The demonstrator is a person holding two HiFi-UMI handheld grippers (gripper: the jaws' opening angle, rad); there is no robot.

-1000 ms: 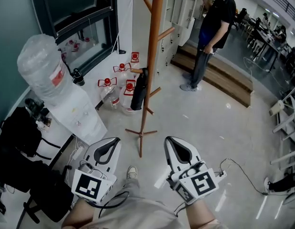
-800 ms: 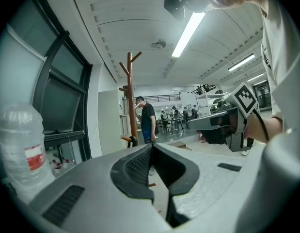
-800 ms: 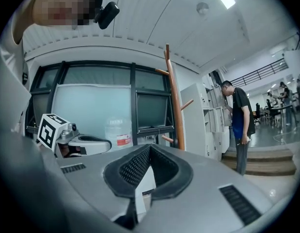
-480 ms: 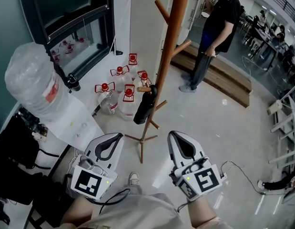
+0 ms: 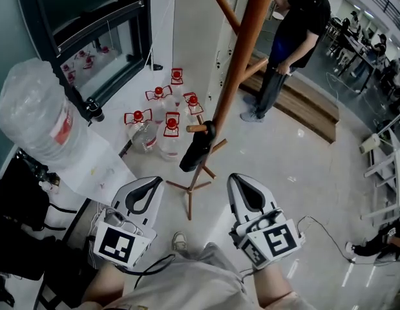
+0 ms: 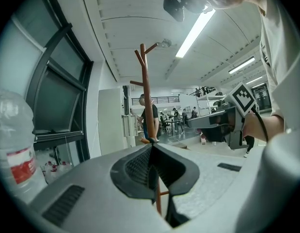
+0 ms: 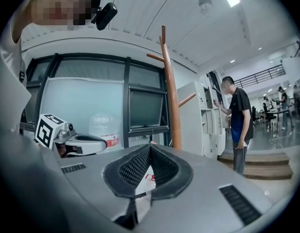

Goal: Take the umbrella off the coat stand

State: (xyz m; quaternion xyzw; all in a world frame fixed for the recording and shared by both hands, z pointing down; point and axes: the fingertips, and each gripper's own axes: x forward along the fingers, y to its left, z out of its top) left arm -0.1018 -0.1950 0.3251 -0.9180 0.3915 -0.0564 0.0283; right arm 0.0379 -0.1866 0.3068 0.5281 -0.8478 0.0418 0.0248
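left tongs (image 5: 154, 181): together, empty | right tongs (image 5: 237, 179): together, empty | umbrella (image 5: 196, 150): hanging on coat stand (image 5: 242, 63) | jug label (image 5: 60, 126): red, unreadable

Left gripper (image 5: 147, 192) and right gripper (image 5: 247, 190) point forward, level, jaws together, empty.

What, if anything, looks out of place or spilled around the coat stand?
Nothing stands out. The coat stand is upright, the folded umbrella hangs low on it, and the water bottles stand on the floor with no spill visible.
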